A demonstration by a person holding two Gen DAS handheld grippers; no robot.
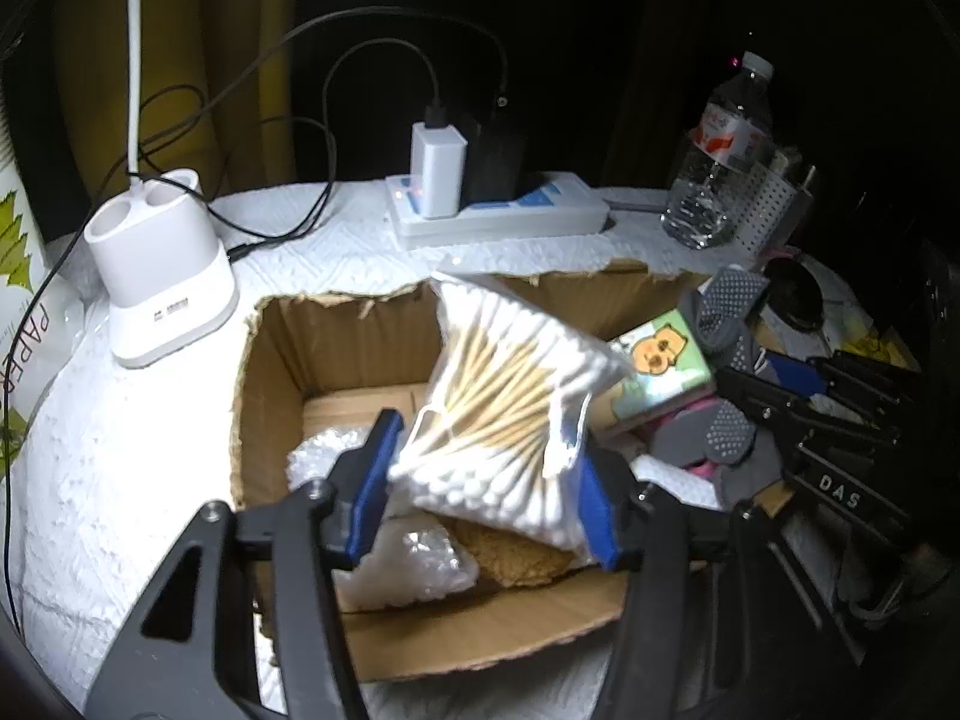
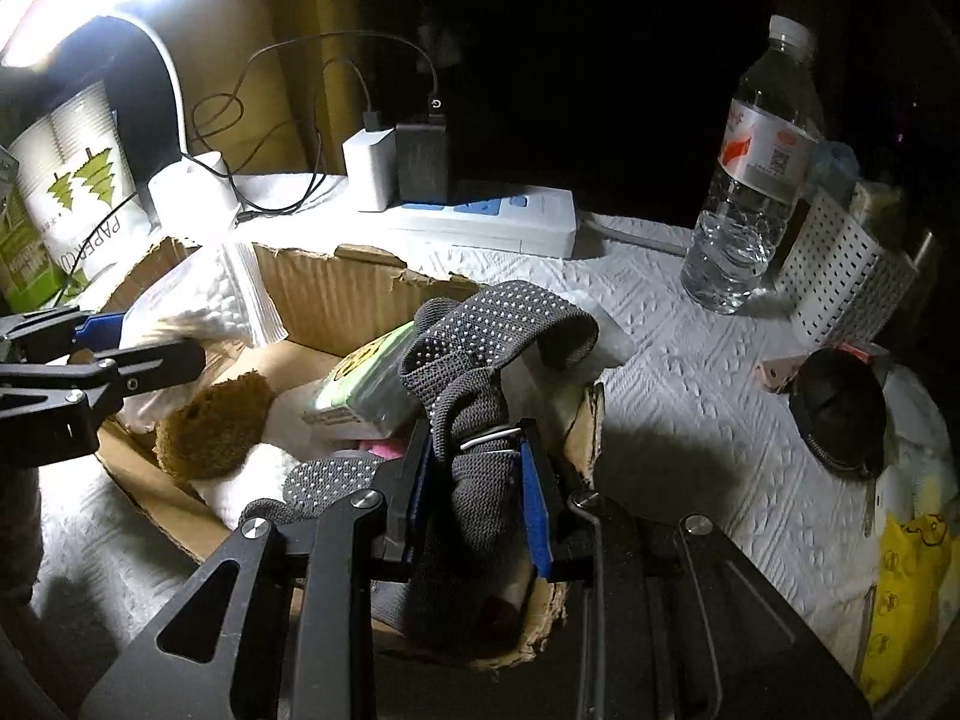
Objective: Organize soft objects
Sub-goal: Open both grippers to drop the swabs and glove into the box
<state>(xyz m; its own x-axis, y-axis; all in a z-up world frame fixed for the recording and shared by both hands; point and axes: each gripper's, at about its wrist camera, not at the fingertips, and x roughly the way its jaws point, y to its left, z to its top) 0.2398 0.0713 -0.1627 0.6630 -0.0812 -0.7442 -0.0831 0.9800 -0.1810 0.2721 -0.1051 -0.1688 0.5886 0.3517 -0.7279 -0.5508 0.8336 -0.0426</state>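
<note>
Two grippers sit over one torn cardboard box (image 1: 270,384) on the surface, which is covered in white embossed paper towel (image 1: 120,468). Our left gripper (image 1: 486,480) is partly closed, its blue pads pressing both sides of a clear bag of cotton swabs (image 1: 510,396); the bag is tilted, its upper end leaning toward the far wall of the box, and it hangs above the box floor. Beneath it we note bubble wrap (image 1: 414,564) and a brown fuzzy piece (image 1: 516,558) lying inside the box. Our right gripper (image 2: 474,510) is closed narrowly on a grey dotted fabric strap (image 2: 480,360), clamped just below its metal ring; the free end arches up and forward over the box's near right corner. Beside the strap, inside the box, lies a green tissue pack with a cartoon face (image 2: 366,384). Behind the box stand a white power strip (image 2: 498,222) with two chargers plugged in, and a water bottle (image 2: 756,180) to the right, well apart from the box.
</note>
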